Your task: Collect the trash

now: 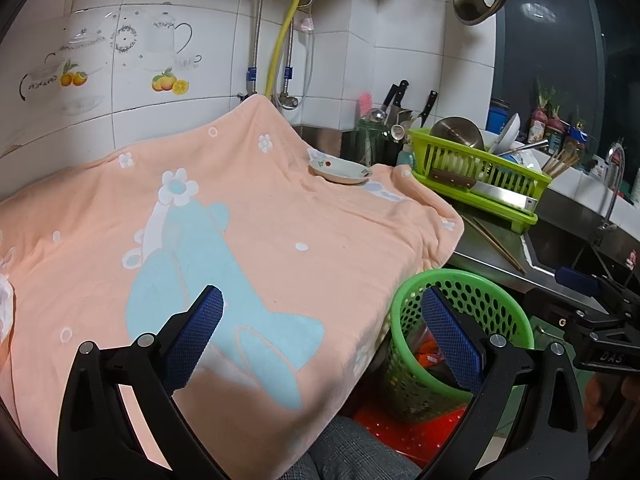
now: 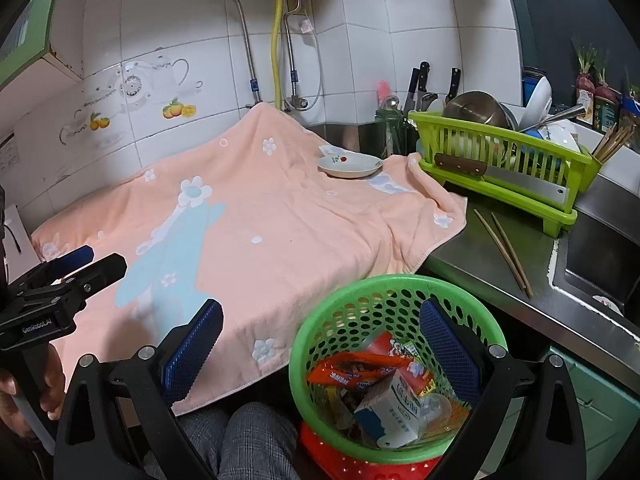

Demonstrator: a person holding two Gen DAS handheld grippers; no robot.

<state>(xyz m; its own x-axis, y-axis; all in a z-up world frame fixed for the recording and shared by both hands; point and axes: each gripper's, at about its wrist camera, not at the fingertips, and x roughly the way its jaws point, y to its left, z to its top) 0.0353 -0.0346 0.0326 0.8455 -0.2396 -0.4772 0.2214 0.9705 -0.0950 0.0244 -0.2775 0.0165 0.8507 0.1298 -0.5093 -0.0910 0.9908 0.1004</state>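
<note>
A green perforated waste basket (image 2: 352, 300) stands on a red stool below the counter's front edge; it also shows in the left wrist view (image 1: 496, 300). It holds orange snack wrappers (image 2: 352, 372), a white and blue milk carton (image 2: 388, 408) and clear plastic. My right gripper (image 2: 320, 356) is open and empty above the basket's left rim. My left gripper (image 1: 324, 336) is open and empty over the front edge of the peach towel (image 1: 240, 248), left of the basket.
The peach towel (image 2: 280, 232) covers the counter. A small white dish (image 2: 350, 165) sits at its far side. A green dish rack (image 2: 500, 160) with a cleaver, chopsticks (image 2: 504, 250) and the sink (image 2: 600, 264) lie to the right.
</note>
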